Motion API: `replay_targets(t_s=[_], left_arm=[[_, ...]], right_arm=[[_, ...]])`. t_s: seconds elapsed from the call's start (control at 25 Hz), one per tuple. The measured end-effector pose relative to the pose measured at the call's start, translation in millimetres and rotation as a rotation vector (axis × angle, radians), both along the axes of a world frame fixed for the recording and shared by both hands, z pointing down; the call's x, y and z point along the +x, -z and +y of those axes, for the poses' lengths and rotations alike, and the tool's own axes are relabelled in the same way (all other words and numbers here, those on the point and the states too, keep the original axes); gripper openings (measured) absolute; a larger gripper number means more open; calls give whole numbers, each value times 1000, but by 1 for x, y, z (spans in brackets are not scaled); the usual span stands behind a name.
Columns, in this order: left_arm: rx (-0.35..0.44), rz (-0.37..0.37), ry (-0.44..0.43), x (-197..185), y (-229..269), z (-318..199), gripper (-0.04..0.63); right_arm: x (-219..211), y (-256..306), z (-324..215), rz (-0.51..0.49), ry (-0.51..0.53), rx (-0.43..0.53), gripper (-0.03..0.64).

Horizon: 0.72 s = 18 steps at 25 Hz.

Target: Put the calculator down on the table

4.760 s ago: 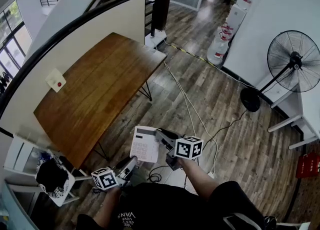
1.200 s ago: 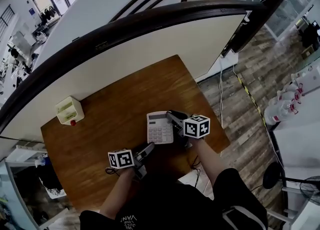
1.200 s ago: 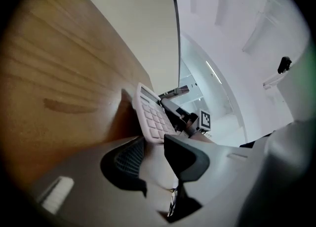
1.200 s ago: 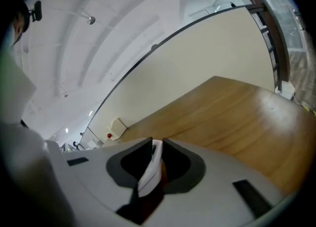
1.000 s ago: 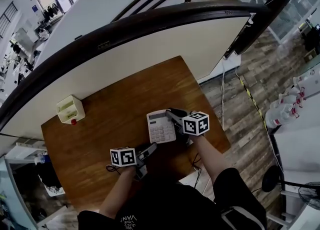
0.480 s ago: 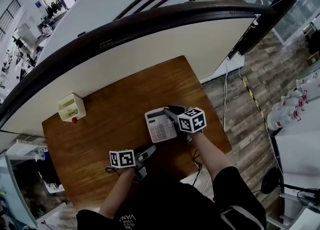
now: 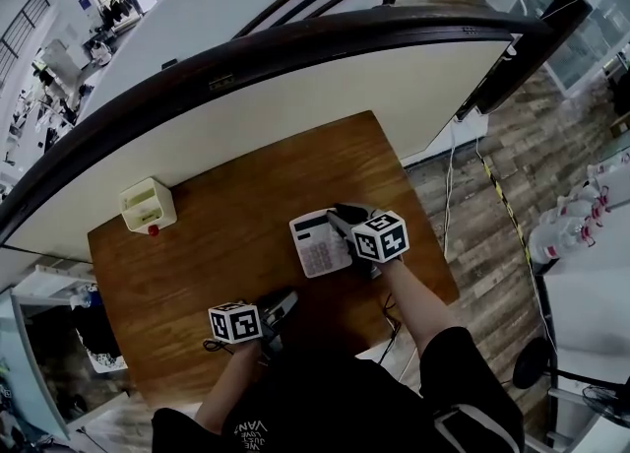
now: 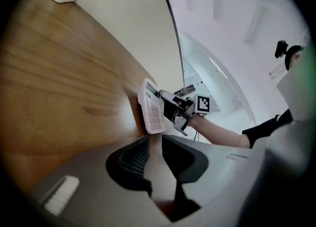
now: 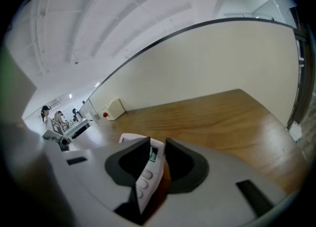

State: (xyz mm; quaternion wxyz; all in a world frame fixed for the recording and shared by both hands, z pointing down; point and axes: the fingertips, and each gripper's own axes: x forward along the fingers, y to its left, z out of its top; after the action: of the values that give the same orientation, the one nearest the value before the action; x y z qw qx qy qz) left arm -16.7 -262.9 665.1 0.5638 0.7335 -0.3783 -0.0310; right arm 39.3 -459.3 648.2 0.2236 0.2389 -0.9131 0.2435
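Now right gripper [image 7: 341, 215] clamps calculator [image 7: 318, 245]; left gripper [image 7: 283, 299] closing, empty.

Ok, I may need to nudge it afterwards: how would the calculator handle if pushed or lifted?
Probably stiff: the calculator looks flat though the right gripper pinches only one edge. Likely light, being thin plastic. Being flat, it should slide on the wooden table rather than tip or roll.
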Motion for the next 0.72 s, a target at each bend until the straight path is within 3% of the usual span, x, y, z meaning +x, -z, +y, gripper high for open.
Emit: replay_targets(t_s=[0.28, 0.44, 0.72], left_arm=[[100, -118, 55, -19, 12, -7, 46], [138, -139, 76, -26, 22, -7, 19], [287, -187, 44, -33, 60, 0, 12]], right_arm=[[5, 5, 2, 18, -79, 28, 97], [16, 21, 9, -9, -198, 47, 97], [25, 62, 58, -62, -282, 122, 97]])
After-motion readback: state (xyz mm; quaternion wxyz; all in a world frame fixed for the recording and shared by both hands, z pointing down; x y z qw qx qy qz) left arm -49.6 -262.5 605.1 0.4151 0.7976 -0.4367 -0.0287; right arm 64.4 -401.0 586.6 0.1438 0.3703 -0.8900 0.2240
